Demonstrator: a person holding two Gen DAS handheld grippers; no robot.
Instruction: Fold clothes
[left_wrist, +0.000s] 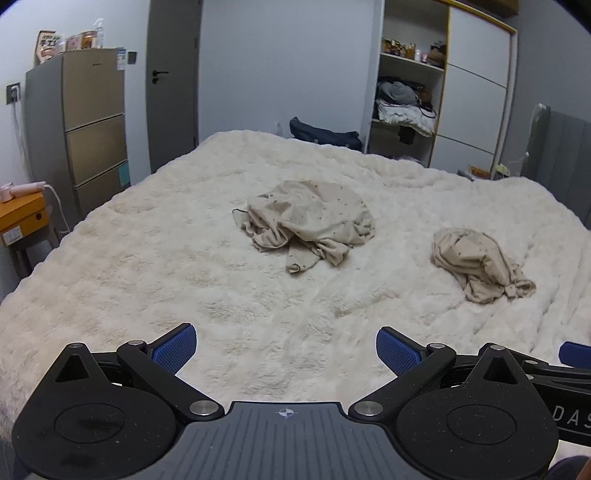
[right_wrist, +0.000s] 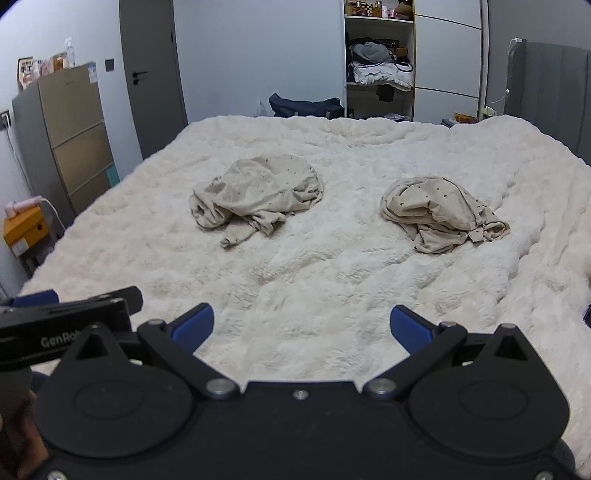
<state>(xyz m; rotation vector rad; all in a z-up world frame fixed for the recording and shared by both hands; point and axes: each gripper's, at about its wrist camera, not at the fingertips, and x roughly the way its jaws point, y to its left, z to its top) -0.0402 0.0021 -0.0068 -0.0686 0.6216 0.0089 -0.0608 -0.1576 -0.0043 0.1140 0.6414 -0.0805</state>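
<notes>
fabric is the whole story here: two crumpled beige garments with small dark dots lie on a fluffy cream blanket (left_wrist: 147, 258) that covers the bed. in the left wrist view the larger garment (left_wrist: 310, 218) sits at about 12 o'clock from the left gripper (left_wrist: 286, 350), and the smaller garment (left_wrist: 476, 262) lies at about 2 o'clock, well apart from it. in the right wrist view the same two heaps sit at about 11 and 1 o'clock from the right gripper (right_wrist: 301, 326). neither heap is folded or flattened; both are bunched, with twisted ends trailing toward the camera.

both grippers hover over the near blanket with fingers spread wide and nothing between the blue pads. the two tools hang side by side, well short of either garment.

the cloth looks thin, light and limp, so i judge it will sag and drape from any pinch point and slide little on the deep pile. a good hold would be a free hem or the trailing sleeve-like end (left_wrist: 299, 264) of the larger garment, though true edges are hard to tell in the bunching.

for containers: an open shelf unit (left_wrist: 406, 92) at 1 o'clock holds jumbled clothes and small jars, and a dark bag (left_wrist: 325, 134) lies beyond the bed.
</notes>
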